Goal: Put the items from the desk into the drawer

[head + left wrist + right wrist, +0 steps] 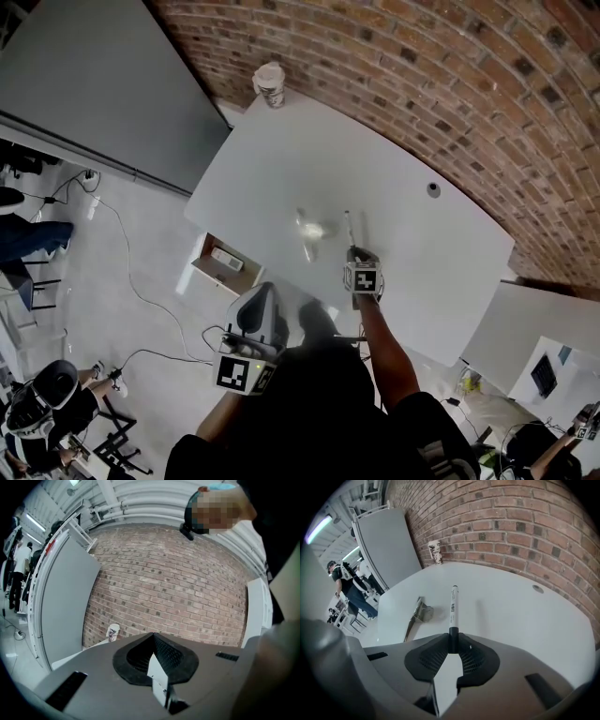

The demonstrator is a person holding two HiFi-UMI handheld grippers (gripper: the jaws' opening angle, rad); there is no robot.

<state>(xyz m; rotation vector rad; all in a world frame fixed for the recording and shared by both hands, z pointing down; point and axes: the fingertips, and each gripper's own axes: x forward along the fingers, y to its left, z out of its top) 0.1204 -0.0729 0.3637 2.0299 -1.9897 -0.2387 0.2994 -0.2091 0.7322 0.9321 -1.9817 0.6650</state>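
The right gripper (452, 644) grips the pen (453, 606) by its dark end. The pen points out over the bench (511, 616), near a metal item (423, 613). The left gripper (153, 638), jaws together and empty, is beside the open drawer (202, 255).

The worktop (394, 169) is white and smooth, with a soft shine. The wall (450, 75) behind it is rough red brick. The pen (453, 606) looks like smooth white plastic with a black end. The small shiny thing (423, 612) near it gleams like metal. The cup (269, 84) looks like paper. The drawer (246, 277) is wood-brown inside. The left gripper (153, 639) and right gripper (453, 641) have dull grey plastic shells. Black pads (429, 660) with a bumpy grid line their jaws.
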